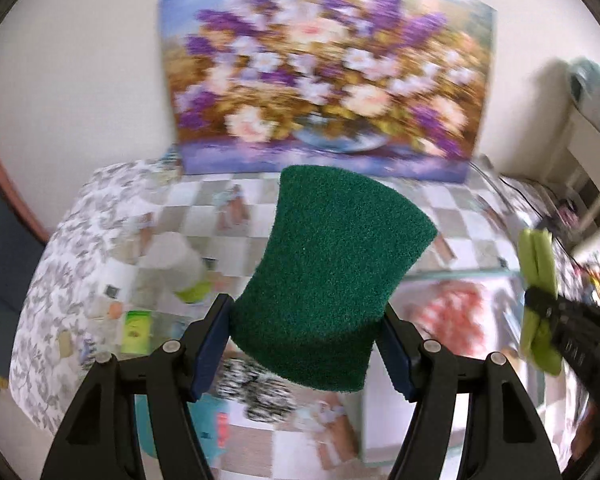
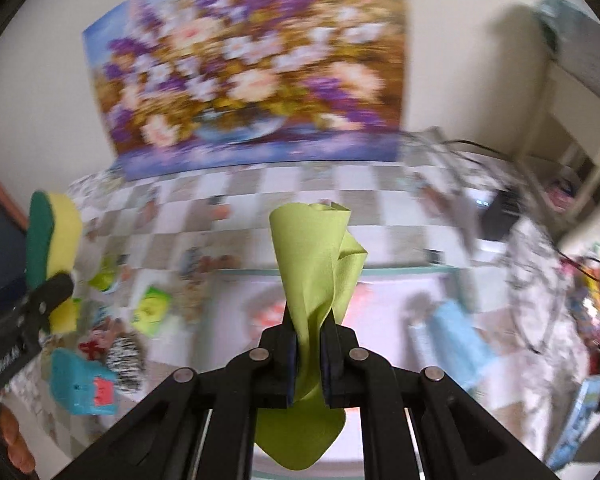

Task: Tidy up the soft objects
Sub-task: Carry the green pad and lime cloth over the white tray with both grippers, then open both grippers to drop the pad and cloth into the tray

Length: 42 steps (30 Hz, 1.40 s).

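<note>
I am holding a rectangular sponge with a dark green scouring face and a yellow foam back point(image 1: 328, 276) in my left gripper point(image 1: 306, 344), pads squeezing its lower end, long axis pointing up toward the flower painting point(image 1: 324, 68). My right gripper point(image 2: 309, 354) is pinching a lime-green soft cloth point(image 2: 318, 272), twisted lengthwise toward that painting too. Below the painting, the checked tablecloth point(image 1: 452, 208) is lying blurred under scattered items.
</note>
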Motion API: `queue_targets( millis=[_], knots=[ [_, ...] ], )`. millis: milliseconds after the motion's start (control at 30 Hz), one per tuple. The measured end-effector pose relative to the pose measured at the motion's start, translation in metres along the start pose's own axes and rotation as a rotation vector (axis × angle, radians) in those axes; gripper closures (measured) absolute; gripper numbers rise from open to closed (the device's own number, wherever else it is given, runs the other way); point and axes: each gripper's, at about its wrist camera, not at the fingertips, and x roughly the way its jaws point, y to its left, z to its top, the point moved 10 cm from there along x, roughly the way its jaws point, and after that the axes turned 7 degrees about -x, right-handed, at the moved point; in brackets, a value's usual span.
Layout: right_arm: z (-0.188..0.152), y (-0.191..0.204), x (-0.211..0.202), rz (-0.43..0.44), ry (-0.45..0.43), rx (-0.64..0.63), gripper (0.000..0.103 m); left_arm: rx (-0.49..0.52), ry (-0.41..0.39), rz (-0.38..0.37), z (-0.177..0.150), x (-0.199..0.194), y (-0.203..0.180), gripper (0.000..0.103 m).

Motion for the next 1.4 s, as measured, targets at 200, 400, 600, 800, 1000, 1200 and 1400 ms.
queue_targets(
  millis=[200,400,600,800,1000,1200,1400],
  knots=[
    [-0.015,-0.047,-0.015,-0.059,-0.001,0.068,0.093,0.071,0.094,-0.103,-0.035,0.017,-0.059,0.033],
    [-0.04,-0.063,-0.004,-0.065,0.046,0.098,0.093,0.073,0.183,-0.155,-0.072,0.032,-0.089,0.032],
    [-0.071,-0.057,0.027,-0.04,0.15,0.086,0.093,0.075,0.273,-0.118,-0.11,0.051,-0.091,0.032],
    [-0.1,-0.055,0.06,-0.018,0.261,0.109,0.091,0.118,0.35,-0.085,-0.136,0.072,-0.097,0.032],
    [-0.114,-0.052,0.079,-0.026,0.32,0.091,0.09,0.118,0.41,-0.079,-0.151,0.086,-0.099,0.031],
    [-0.118,-0.052,0.083,-0.036,0.344,0.085,0.085,0.12,0.426,-0.064,-0.155,0.088,-0.098,0.028],
    [-0.116,-0.053,0.083,-0.051,0.343,0.092,0.06,0.12,0.434,-0.079,-0.156,0.089,-0.102,0.018]
  ],
)
